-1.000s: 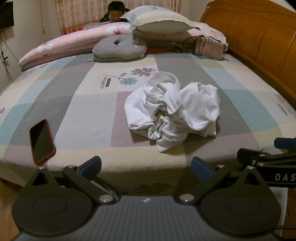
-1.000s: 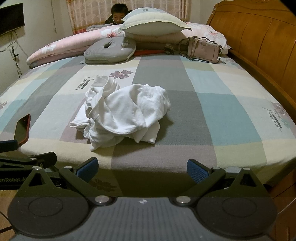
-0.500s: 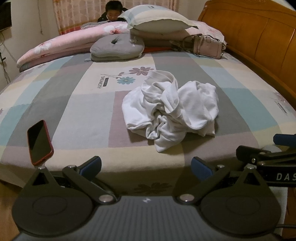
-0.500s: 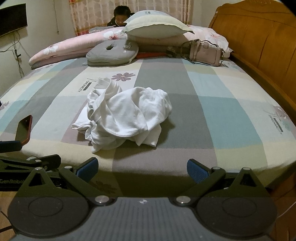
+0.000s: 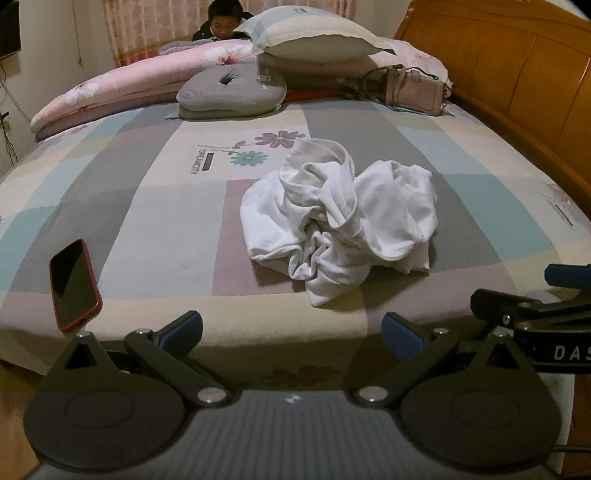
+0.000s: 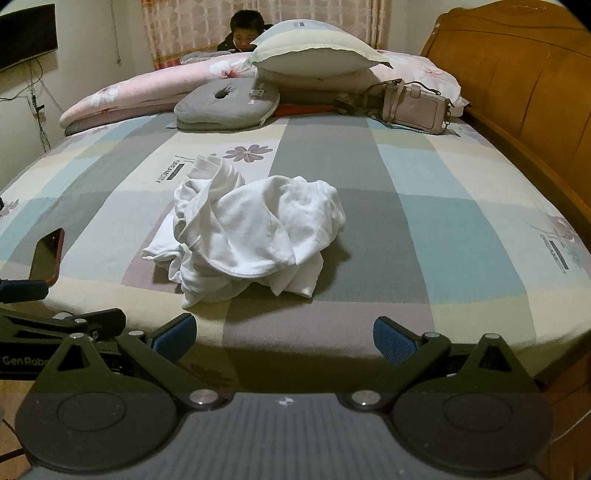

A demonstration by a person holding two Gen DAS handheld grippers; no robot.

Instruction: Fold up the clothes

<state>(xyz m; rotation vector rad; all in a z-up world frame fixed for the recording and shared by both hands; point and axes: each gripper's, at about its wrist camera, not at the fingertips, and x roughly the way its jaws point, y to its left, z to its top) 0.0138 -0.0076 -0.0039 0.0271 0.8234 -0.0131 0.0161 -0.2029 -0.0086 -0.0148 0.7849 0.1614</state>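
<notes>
White cotton is what I see first through the left wrist camera: the crumpled garment (image 5: 338, 221) lies in a heap on the checked bedsheet (image 5: 159, 221), at about one o'clock from my left gripper (image 5: 291, 332). Its jaws stand wide apart with nothing between the blue pads (image 5: 183, 326), short of the near edge of the bed. A red-cased phone (image 5: 74, 278) lies on the sheet at ten o'clock, well apart from the garment. At twelve o'clock, far back, sit a grey cushion (image 5: 232, 90), a striped pillow (image 5: 314, 37) on pink bedding, and a pink handbag (image 5: 410, 90); I cannot tell what the bag contains. A person (image 5: 221, 22) is partly hidden behind the bedding. The wooden headboard (image 5: 517, 81) runs along two o'clock. The right gripper (image 5: 554, 306) pokes in at three o'clock. Nothing lies between my jaws and the garment.

Through the right wrist camera the garment (image 6: 247, 232) sits at eleven o'clock from the right gripper (image 6: 284, 338), whose jaws are likewise spread wide and empty. The left gripper (image 6: 55, 325) shows at nine o'clock, with the phone (image 6: 46, 258) just beyond it. The handbag (image 6: 415, 107) lies at one o'clock, the cushion (image 6: 227, 107) at twelve.

Against half a second ago, both views have crept slightly closer to the bed; the garment has not shifted on the sheet, and both sets of jaws keep the same spread.
</notes>
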